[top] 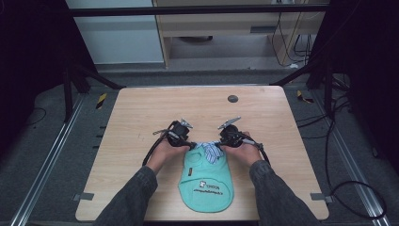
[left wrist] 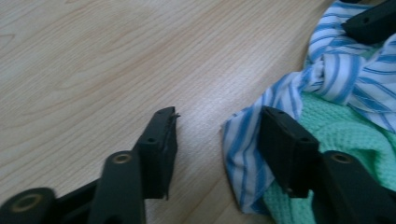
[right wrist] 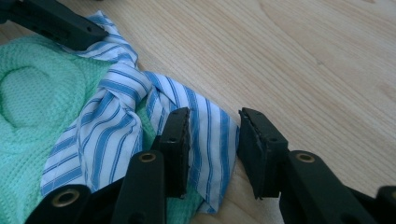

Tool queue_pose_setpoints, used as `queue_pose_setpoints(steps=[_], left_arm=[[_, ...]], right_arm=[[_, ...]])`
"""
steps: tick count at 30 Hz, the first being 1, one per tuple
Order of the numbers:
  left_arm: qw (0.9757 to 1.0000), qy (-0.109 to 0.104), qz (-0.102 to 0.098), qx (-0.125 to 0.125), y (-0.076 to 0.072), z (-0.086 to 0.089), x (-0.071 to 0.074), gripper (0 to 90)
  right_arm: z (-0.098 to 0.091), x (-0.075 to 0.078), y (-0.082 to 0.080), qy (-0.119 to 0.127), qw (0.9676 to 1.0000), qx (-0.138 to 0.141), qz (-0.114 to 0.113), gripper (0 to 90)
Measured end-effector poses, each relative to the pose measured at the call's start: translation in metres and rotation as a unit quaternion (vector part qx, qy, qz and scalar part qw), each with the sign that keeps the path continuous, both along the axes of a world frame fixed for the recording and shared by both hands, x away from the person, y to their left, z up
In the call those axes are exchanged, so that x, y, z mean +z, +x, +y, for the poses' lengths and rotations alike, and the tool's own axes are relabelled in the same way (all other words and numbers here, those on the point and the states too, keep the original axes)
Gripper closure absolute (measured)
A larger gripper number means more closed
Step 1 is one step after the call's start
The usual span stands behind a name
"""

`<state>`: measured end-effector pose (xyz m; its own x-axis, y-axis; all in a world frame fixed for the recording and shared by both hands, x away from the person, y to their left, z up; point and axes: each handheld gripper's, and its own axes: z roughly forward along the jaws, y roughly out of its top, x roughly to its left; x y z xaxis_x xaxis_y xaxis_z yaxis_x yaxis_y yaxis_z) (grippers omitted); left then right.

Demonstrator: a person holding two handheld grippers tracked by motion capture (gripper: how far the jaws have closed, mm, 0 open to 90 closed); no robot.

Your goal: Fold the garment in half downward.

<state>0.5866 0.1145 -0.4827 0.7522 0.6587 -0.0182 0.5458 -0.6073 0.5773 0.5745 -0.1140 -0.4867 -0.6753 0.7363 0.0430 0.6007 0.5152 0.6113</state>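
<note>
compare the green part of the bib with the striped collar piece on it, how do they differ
The green bib body is plain mint waffle-knit; the striped collar is smooth blue-and-white striped cloth. The body is the larger piece and lies spread flat toward the person, with printed lettering; the collar is small, knotted like a tie, at the neck end. The open left gripper and right gripper each straddle a collar tip. Both pieces rest on the wooden table.

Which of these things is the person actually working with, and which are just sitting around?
In use:
- green bib
- blue striped tie strips at its neck
- left hand-held gripper, jaws open by one strip
- right hand-held gripper, jaws open around the other strip

Just there:
- wooden table
- dark round disc at its far edge
</note>
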Motion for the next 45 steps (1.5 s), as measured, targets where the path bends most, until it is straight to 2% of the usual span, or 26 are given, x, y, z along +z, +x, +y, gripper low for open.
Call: queue_pose_setpoints(steps=[6,11,18,32,37,39,45], left_arm=[[0.9997,-0.007,0.006,-0.022,-0.005,-0.006,0.001,77.0],[0.9997,-0.008,0.005,-0.024,-0.006,-0.006,0.002,83.8],[0.9996,-0.003,0.001,-0.028,-0.007,-0.008,0.003,84.8],[0.9996,-0.003,0.002,-0.029,-0.007,-0.007,0.003,85.3],[0.9995,-0.015,-0.012,-0.027,-0.008,-0.005,0.012,85.7],[0.9990,-0.023,-0.025,-0.028,-0.009,-0.004,0.020,85.7],[0.9979,-0.026,-0.046,-0.037,-0.013,-0.003,0.037,85.8]], right_arm=[[0.002,0.002,-0.003,-0.003,0.9996,0.024,0.016,78.7],[0.003,0.006,-0.004,-0.014,0.9991,0.039,0.013,82.3],[0.002,0.016,-0.007,-0.014,0.9988,0.046,0.001,82.5],[0.001,0.017,-0.007,-0.014,0.9986,0.051,-0.003,82.4],[0.000,0.023,-0.009,-0.014,0.9982,0.057,-0.013,82.5],[-0.002,0.030,-0.010,-0.014,0.9980,0.059,-0.020,82.6],[-0.004,0.045,-0.013,-0.011,0.9970,0.067,-0.036,82.6]])
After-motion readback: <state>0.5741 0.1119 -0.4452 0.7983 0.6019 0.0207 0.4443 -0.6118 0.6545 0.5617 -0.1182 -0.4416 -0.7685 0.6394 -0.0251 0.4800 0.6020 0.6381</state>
